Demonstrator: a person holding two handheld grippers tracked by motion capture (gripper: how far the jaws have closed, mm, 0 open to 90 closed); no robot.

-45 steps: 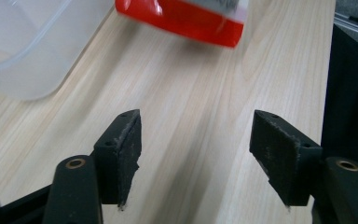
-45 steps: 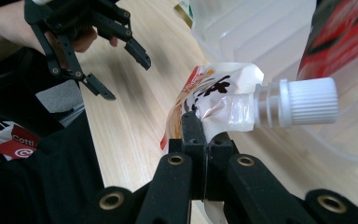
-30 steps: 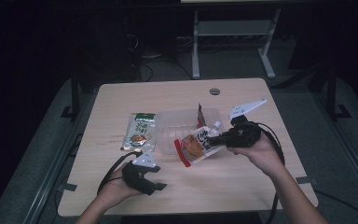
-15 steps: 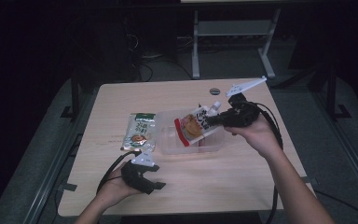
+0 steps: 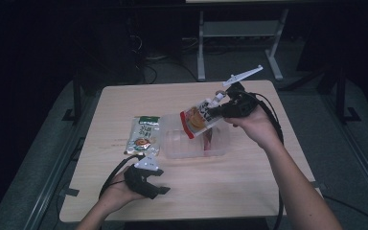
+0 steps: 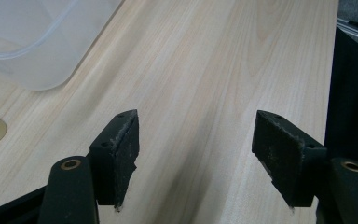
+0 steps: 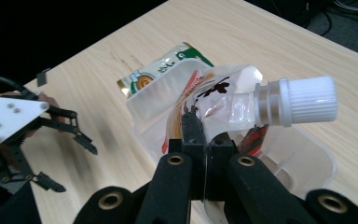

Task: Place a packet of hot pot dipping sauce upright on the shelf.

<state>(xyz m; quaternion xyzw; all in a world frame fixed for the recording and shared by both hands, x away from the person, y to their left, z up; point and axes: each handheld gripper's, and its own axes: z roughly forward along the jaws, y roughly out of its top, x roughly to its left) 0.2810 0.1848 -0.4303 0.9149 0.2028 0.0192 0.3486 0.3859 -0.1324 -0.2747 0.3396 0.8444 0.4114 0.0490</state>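
Observation:
My right gripper (image 5: 216, 111) (image 7: 204, 133) is shut on a red and white spouted pouch (image 5: 199, 120) (image 7: 235, 105), pinching it just below its white screw cap (image 7: 307, 100). The pouch hangs in the air over a clear plastic tub (image 5: 194, 142) (image 7: 303, 158) on the wooden table (image 5: 196, 187). Something red lies inside the tub under the pouch. A green and white flat pouch (image 5: 143, 135) (image 7: 168, 70) lies on the table against the tub's left side. My left gripper (image 5: 160, 182) (image 6: 196, 158) rests near the table's front left, open, with bare wood between its pads; it also appears in the right gripper view (image 7: 70, 161).
A corner of the clear tub (image 6: 37, 42) appears in the left gripper view's upper left. A small dark round mark (image 5: 220, 93) sits on the table behind the tub. A metal stand (image 5: 239, 33) and cables are on the floor beyond the table.
My right hand has lifted the red and white pouch up and back, from low at the tub's front to above its right half. The left hand has stayed put.

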